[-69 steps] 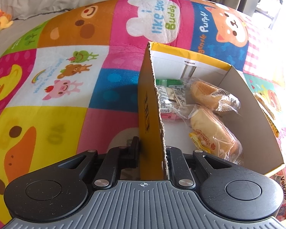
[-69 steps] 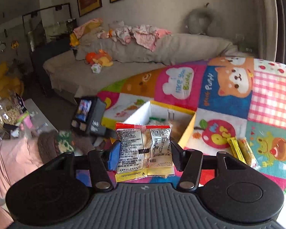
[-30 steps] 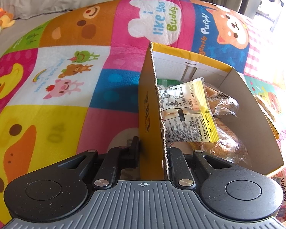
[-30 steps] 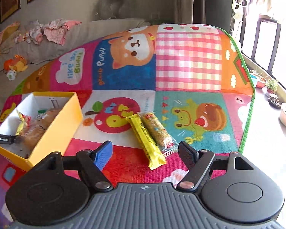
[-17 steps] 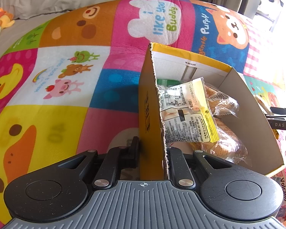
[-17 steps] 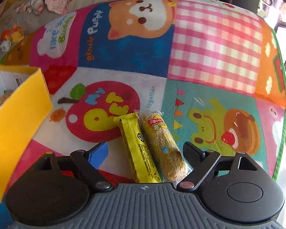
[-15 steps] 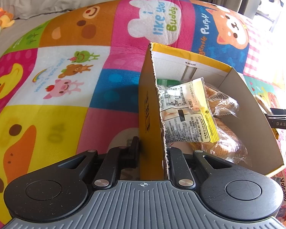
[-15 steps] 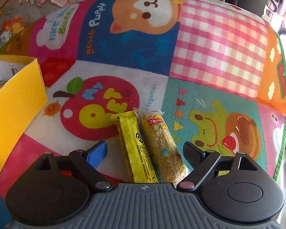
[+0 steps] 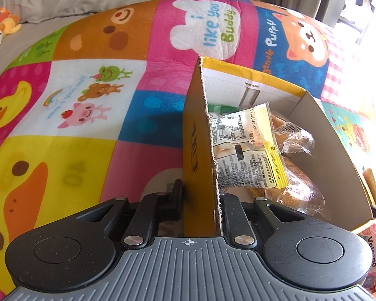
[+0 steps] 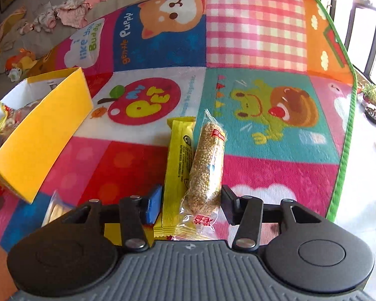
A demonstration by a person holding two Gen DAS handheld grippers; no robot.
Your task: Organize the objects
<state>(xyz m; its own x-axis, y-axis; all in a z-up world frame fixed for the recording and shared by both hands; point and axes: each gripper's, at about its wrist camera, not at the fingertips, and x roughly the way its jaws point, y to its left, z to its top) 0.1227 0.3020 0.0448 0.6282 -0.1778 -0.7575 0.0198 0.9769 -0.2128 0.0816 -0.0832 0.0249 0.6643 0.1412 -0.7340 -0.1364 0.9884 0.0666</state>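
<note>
I see two snack bars lying side by side on the play mat (image 10: 263, 138): a yellow-wrapped bar (image 10: 179, 160) and, touching it on the right, a clear-wrapped grain bar (image 10: 208, 165). Both sit between the fingers of my right gripper (image 10: 191, 204), whose jaws are closing around them; the blue pad (image 10: 154, 204) is right against the yellow wrapper and the black finger meets the grain bar's edge, though I cannot tell if they press yet.

To the left stands the yellow cardboard box (image 10: 45, 135). My left gripper (image 9: 200, 200) is clamped on the box's near wall (image 9: 198, 155), one finger outside and one inside. In the box a white-and-yellow snack packet (image 9: 248, 150) leans on that wall, over clear-wrapped bread buns (image 9: 298, 195). A green packet (image 9: 220, 107) peeks out behind.
</note>
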